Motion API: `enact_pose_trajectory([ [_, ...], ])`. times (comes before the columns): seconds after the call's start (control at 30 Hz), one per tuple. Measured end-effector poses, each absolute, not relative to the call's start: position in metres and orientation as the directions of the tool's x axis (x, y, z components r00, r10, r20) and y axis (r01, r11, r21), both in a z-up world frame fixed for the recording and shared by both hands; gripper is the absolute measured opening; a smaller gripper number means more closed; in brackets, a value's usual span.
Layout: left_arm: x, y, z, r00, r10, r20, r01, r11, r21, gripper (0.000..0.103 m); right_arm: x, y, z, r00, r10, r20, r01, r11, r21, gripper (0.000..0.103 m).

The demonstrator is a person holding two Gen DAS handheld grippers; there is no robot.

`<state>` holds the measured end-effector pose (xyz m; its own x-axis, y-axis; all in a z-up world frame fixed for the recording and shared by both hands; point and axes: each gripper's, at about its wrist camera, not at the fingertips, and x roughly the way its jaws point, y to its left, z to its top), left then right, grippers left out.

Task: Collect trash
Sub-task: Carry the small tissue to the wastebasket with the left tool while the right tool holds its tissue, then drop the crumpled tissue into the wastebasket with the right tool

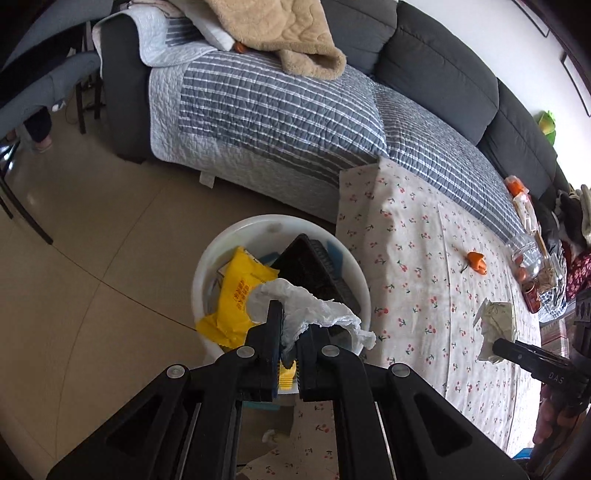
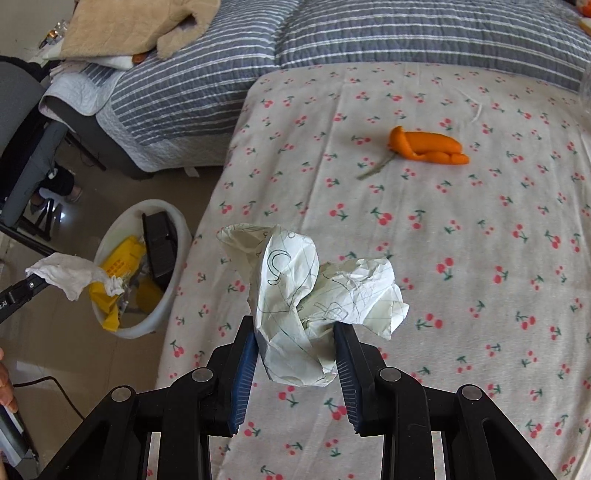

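My left gripper (image 1: pixel 293 317) is shut on a crumpled white tissue (image 1: pixel 314 314) and holds it above the white trash bin (image 1: pixel 236 229) on the floor. The bin holds yellow packaging (image 1: pixel 236 295) and a black tray (image 1: pixel 310 266). In the right wrist view the tissue (image 2: pixel 74 275) hangs over the bin (image 2: pixel 147 325). My right gripper (image 2: pixel 295 328) is shut on a crumpled scribbled paper ball (image 2: pixel 314 295) above the cherry-print tablecloth (image 2: pixel 443 258); the ball also shows in the left wrist view (image 1: pixel 496 325). An orange peel (image 2: pixel 428 147) lies on the cloth.
A sofa with a grey striped quilt (image 1: pixel 277 110) and a beige blanket (image 1: pixel 280 33) stands behind the table. Jars and snack packets (image 1: pixel 528 258) crowd the table's far end. A chair (image 2: pixel 18 147) stands on the tiled floor (image 1: pixel 92 258) at left.
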<state>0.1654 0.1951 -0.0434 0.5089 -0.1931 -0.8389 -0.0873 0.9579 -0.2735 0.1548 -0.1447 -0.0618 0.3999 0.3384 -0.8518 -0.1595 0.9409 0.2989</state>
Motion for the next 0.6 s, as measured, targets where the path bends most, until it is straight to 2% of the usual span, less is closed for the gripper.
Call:
enact_pose_trajectory([
  [0.1, 0.169, 0.196, -0.053, 0.485, -0.217, -0.847, -0.082, 0.953, -0.291, 0.009, 0.16, -0.123, -0.066, 0.39, 0.343, -0.855, -0.181, 0.939, 0.294, 0.038],
  [0.13, 0.169, 0.197, -0.054, 0.468, -0.228, -0.854, -0.09, 0.949, -0.303, 0.014, 0.162, -0.117, -0.068, 0.387, 0.344, -0.855, -0.188, 0.938, 0.292, 0.038],
  [0.2, 0.166, 0.199, -0.052, 0.463, -0.249, -0.851, -0.089, 0.942, -0.324, 0.034, 0.164, -0.103, -0.07, 0.384, 0.348, -0.855, -0.2, 0.936, 0.291, 0.038],
  [0.23, 0.163, 0.2, -0.049, 0.471, -0.25, -0.846, -0.086, 0.941, -0.326, 0.051, 0.164, -0.098, -0.071, 0.382, 0.35, -0.855, -0.206, 0.935, 0.29, 0.038],
  [0.27, 0.16, 0.202, -0.046, 0.482, -0.246, -0.841, -0.087, 0.942, -0.325, 0.063, 0.164, -0.091, -0.072, 0.381, 0.349, -0.856, -0.212, 0.934, 0.287, 0.038],
  [0.43, 0.144, 0.226, -0.036, 0.498, -0.239, -0.834, -0.125, 0.931, -0.342, 0.066, 0.165, -0.059, -0.075, 0.377, 0.351, -0.857, -0.259, 0.929, 0.266, 0.038],
  [0.6, 0.134, 0.25, -0.036, 0.489, -0.065, -0.87, -0.217, 0.957, -0.194, 0.081, 0.168, -0.02, -0.078, 0.364, 0.353, -0.862, -0.308, 0.919, 0.246, 0.038],
])
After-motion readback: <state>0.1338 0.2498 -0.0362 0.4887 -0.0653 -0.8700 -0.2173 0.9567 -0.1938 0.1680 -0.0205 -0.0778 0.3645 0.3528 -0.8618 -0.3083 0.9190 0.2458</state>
